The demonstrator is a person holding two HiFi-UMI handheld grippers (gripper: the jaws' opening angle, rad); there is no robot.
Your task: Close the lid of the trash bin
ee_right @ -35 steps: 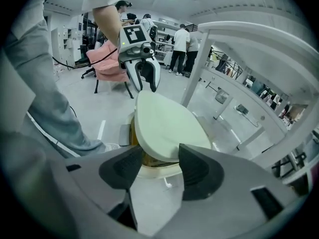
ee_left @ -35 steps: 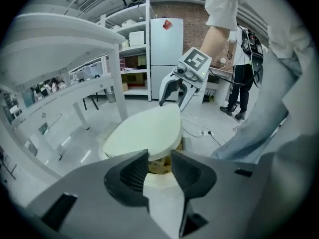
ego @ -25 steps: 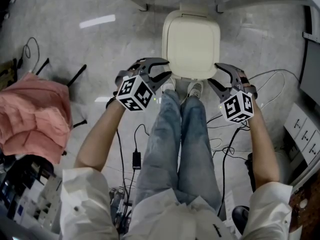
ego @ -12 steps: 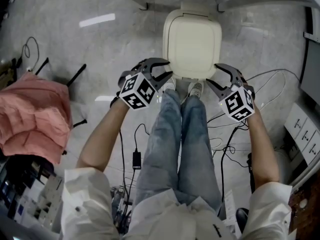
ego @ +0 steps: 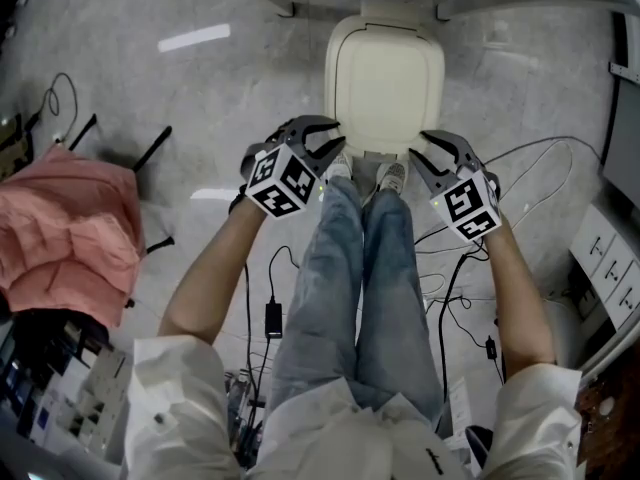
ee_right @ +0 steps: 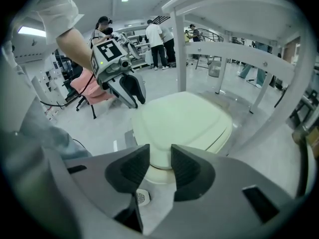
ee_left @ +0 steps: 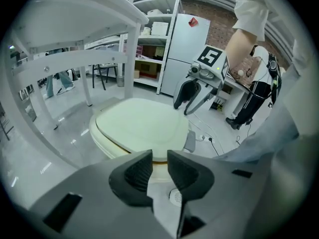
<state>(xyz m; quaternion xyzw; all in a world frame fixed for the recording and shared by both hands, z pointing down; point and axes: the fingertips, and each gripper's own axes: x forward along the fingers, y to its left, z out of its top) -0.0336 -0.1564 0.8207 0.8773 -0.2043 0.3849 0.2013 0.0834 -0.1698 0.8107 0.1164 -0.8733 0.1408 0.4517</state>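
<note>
The cream trash bin [ego: 385, 88] stands on the floor ahead of the person's feet, its lid [ee_left: 142, 128] lying flat and closed on the body. My left gripper [ego: 338, 138] hovers at the bin's near left corner and my right gripper [ego: 418, 148] at its near right corner; neither touches the bin. In the left gripper view the left gripper [ee_left: 159, 156] shows a narrow gap with nothing in it. The right gripper [ee_right: 159, 151] looks the same in its own view. Both pairs of jaws have just been closing. A grey pedal [ee_left: 190, 142] juts from the bin's front.
White table legs [ee_right: 179, 49] straddle the bin at the back. A pink cloth [ego: 60, 238] lies on a chair at left. Cables [ego: 455, 258] and a black adapter [ego: 272, 320] trail over the floor by the person's legs. The person's shoes [ego: 390, 178] stand at the pedal.
Both grippers have rolled slightly and their jaws have narrowed. The left one has sunk a little. The bin lid lies as before.
</note>
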